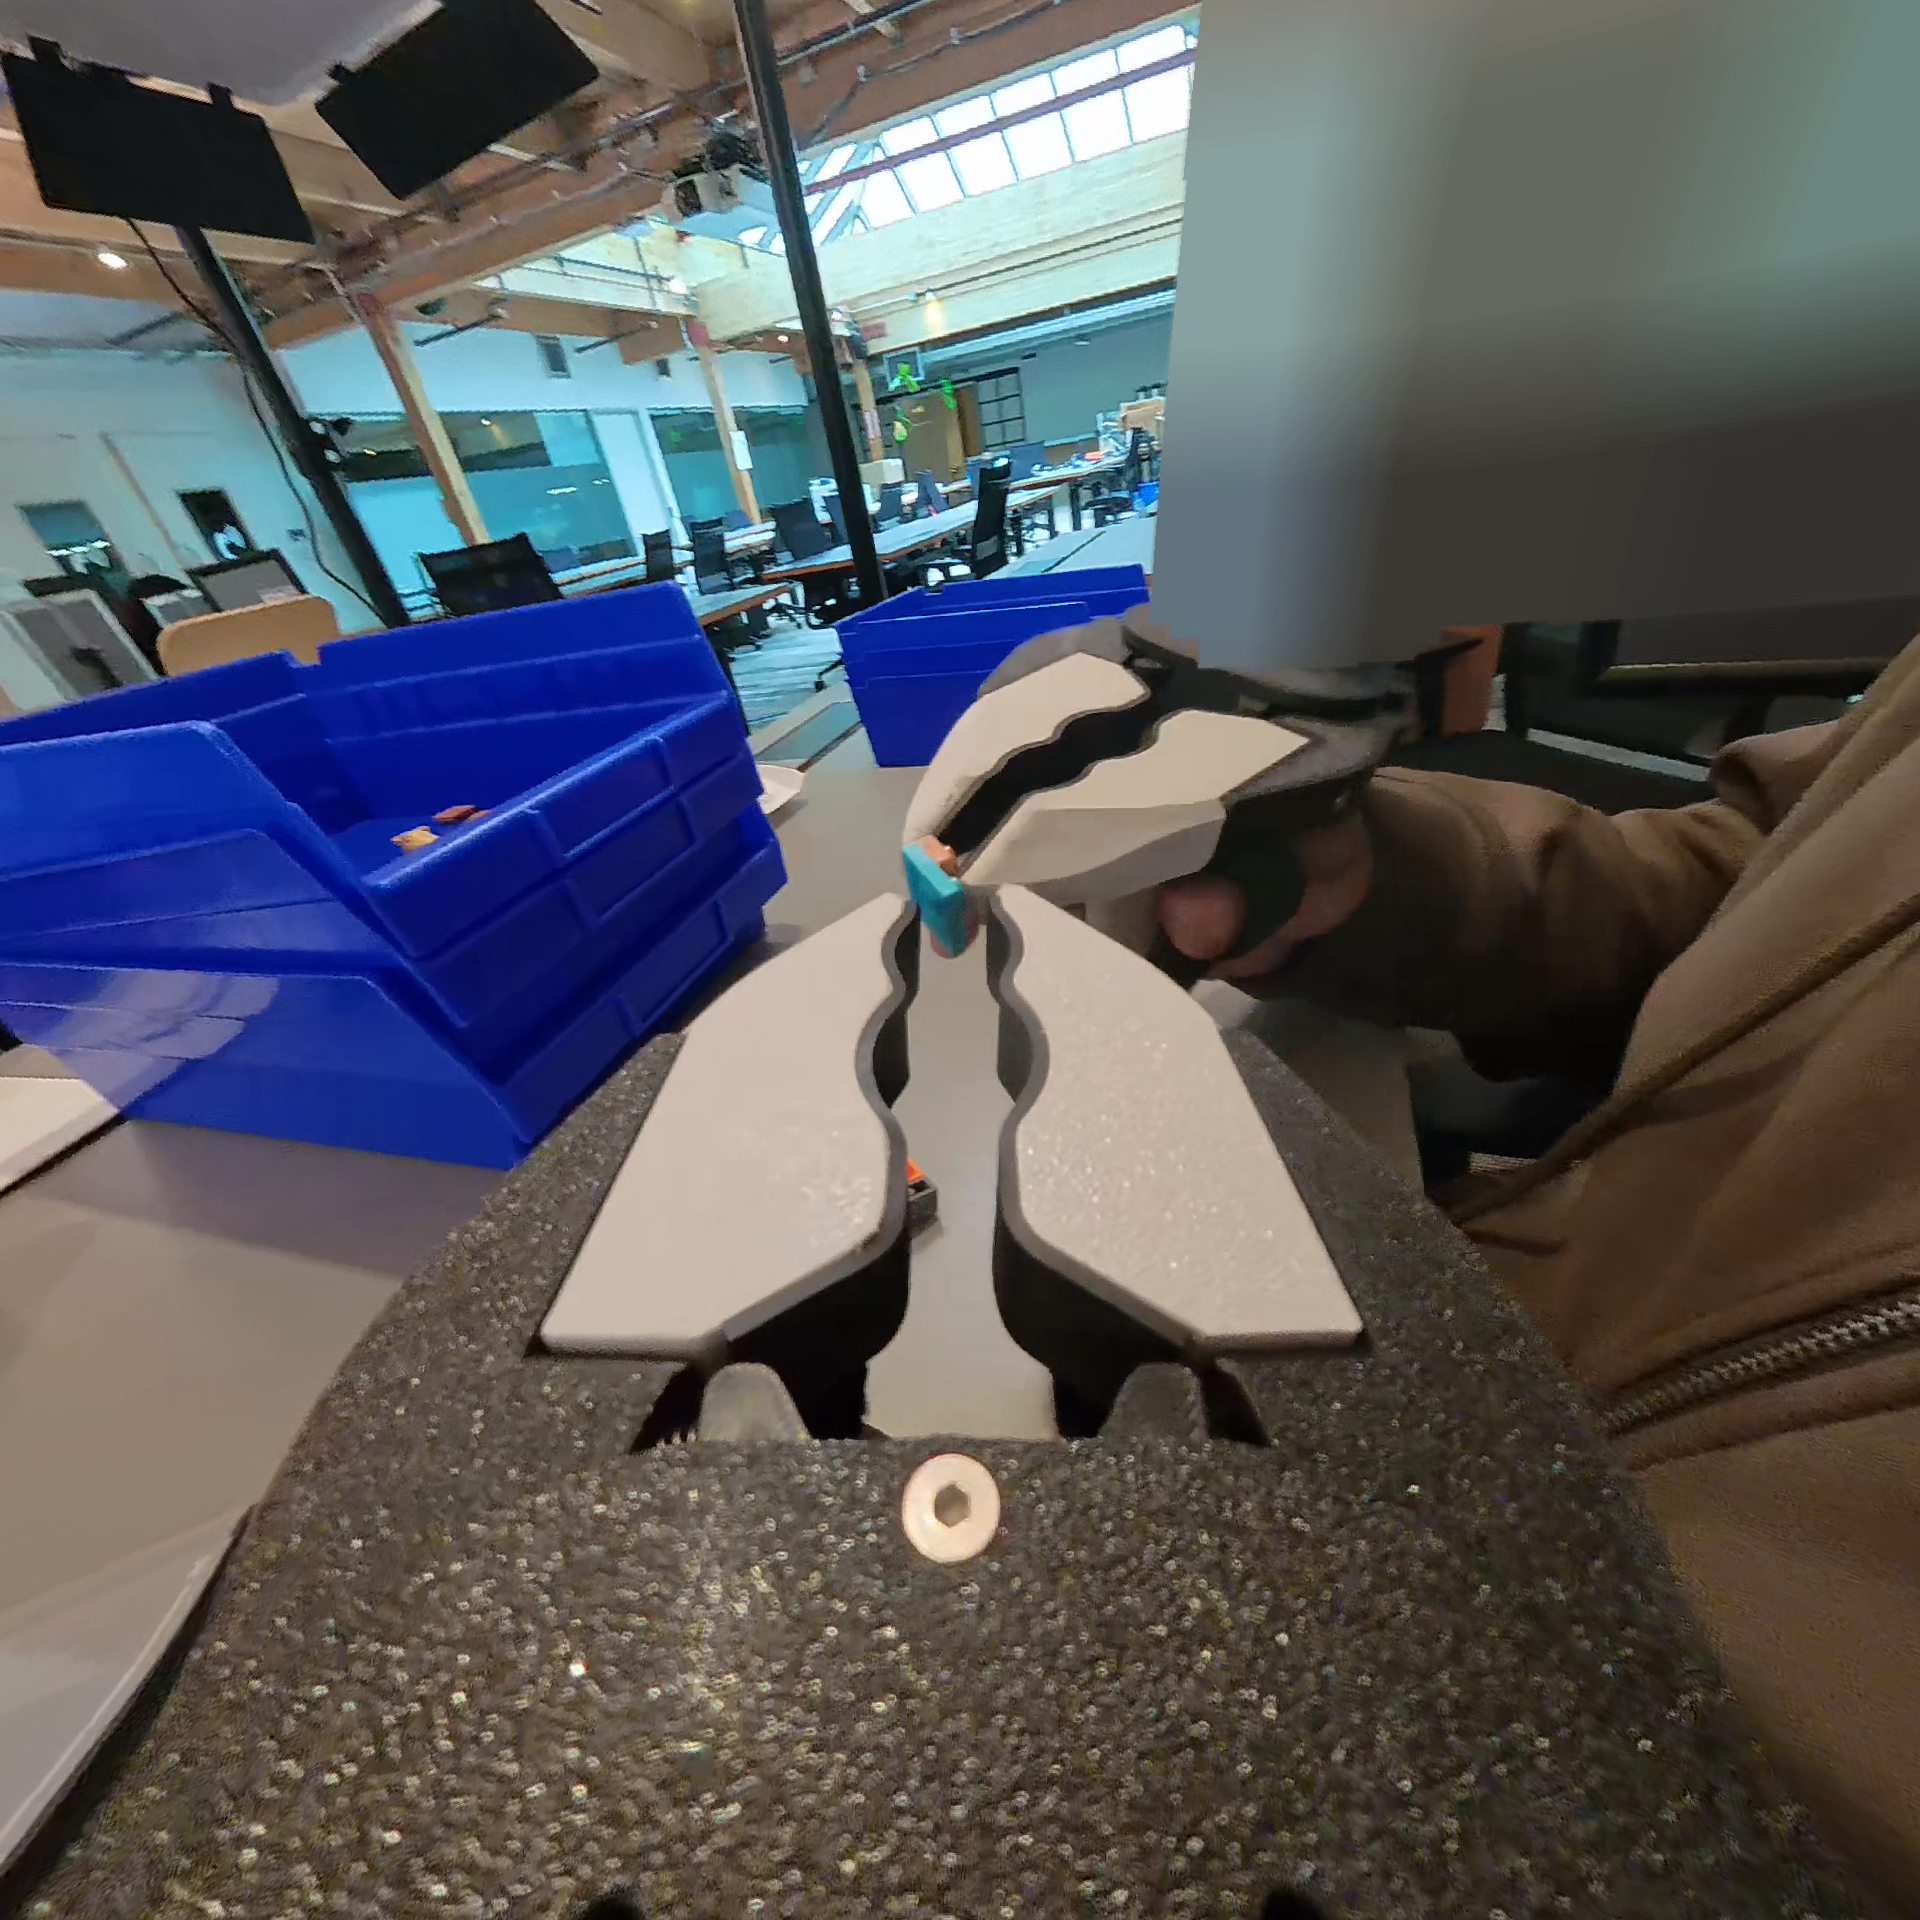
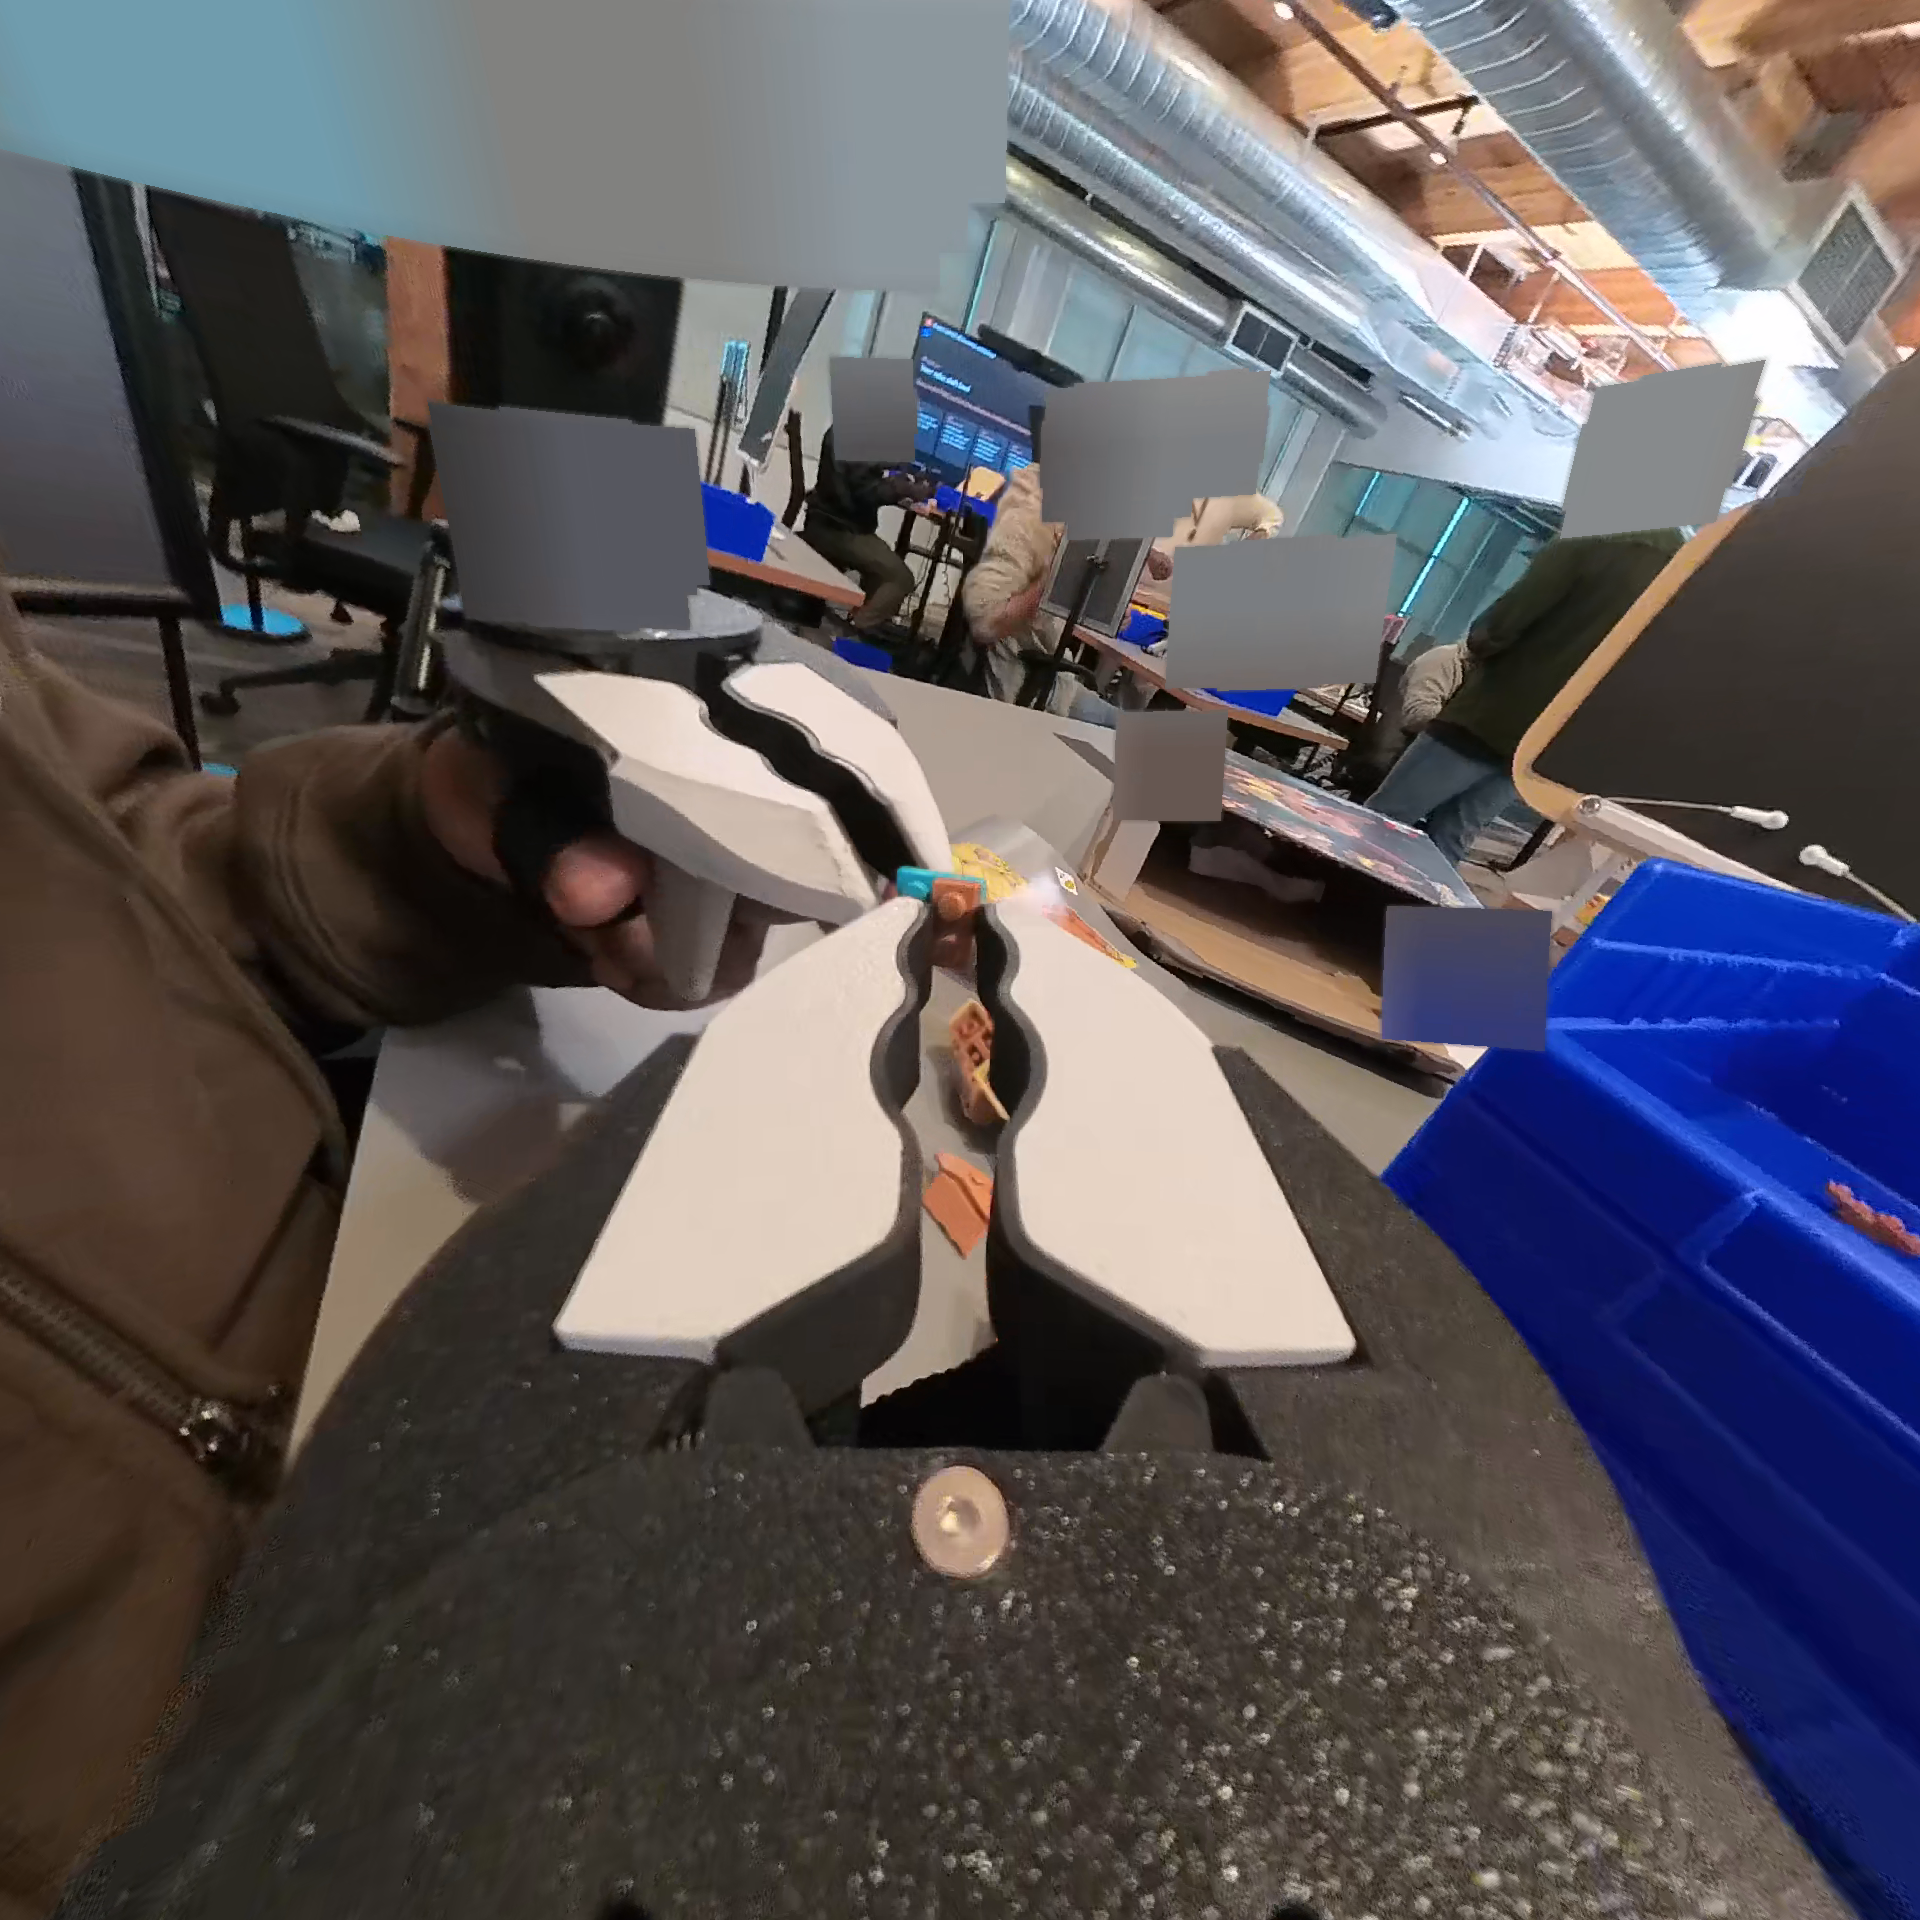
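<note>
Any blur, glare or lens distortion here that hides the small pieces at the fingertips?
Left wrist view: sharp, fisheye bends the blue bins, the teal piece reads clearly. Right wrist view: slight motion blur, glare on the gripper screw, the brown piece stays legible.

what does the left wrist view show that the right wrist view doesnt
Only the left wrist view: the teal piece face-on between the left gripper's tips, and stacked blue bins on the left.

Only the right wrist view: loose brown pieces on the table, and people at desks behind.

Both: the two grippers tip to tip, with the right gripper on a brown piece joined to the teal one.
</note>
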Demonstrator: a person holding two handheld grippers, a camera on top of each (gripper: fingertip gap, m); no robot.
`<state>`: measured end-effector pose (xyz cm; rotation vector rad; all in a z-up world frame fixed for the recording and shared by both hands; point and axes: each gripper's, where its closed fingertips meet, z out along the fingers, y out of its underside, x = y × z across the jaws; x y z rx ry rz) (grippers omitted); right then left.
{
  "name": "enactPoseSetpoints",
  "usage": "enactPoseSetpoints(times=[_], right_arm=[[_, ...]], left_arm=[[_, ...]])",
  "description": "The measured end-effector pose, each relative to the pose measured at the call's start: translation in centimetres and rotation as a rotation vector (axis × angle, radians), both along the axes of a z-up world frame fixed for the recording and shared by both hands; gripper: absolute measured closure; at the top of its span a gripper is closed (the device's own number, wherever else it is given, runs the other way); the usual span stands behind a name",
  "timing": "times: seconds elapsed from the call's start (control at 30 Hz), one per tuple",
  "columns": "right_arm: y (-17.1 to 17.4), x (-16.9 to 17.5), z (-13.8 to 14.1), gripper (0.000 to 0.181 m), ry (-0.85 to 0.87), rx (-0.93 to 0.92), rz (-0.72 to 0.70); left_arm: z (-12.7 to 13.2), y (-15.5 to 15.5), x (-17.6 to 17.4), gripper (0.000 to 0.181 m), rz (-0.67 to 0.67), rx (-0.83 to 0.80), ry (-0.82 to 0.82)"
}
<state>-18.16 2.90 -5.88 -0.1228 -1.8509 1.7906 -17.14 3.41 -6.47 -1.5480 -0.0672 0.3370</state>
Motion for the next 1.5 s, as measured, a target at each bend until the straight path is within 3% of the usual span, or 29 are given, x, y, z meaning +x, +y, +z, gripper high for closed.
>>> enactPoseSetpoints(times=[0.27,0.57,0.73,0.9,1.27,1.5], right_arm=[[-0.2,0.7,0.2,0.174,0.022,-0.028,-0.027],[-0.3,2.0,-0.3,0.173,0.078,0.041,0.065],[-0.5,1.9,0.2,0.173,0.074,0.005,0.059],[-0.3,2.1,0.3,0.171,0.314,0.104,-0.042],[0.6,0.0,-1.9,0.155,0.684,0.660,-0.222],[0.1,-1.1,-2.9,0.153,0.798,0.778,-0.303]], left_arm=[[0.0,0.0,0.5,0.177,-0.041,0.003,-0.012],[-0.4,-0.1,1.8,0.178,-0.278,0.055,-0.321],[0.0,-0.4,1.5,0.179,-0.307,0.113,-0.396],[0.8,-1.0,1.1,0.179,-0.341,0.198,-0.481],[-1.8,0.2,0.0,0.179,-0.115,-0.034,-0.284],[-2.8,0.4,-0.3,0.179,-0.071,-0.106,-0.272]])
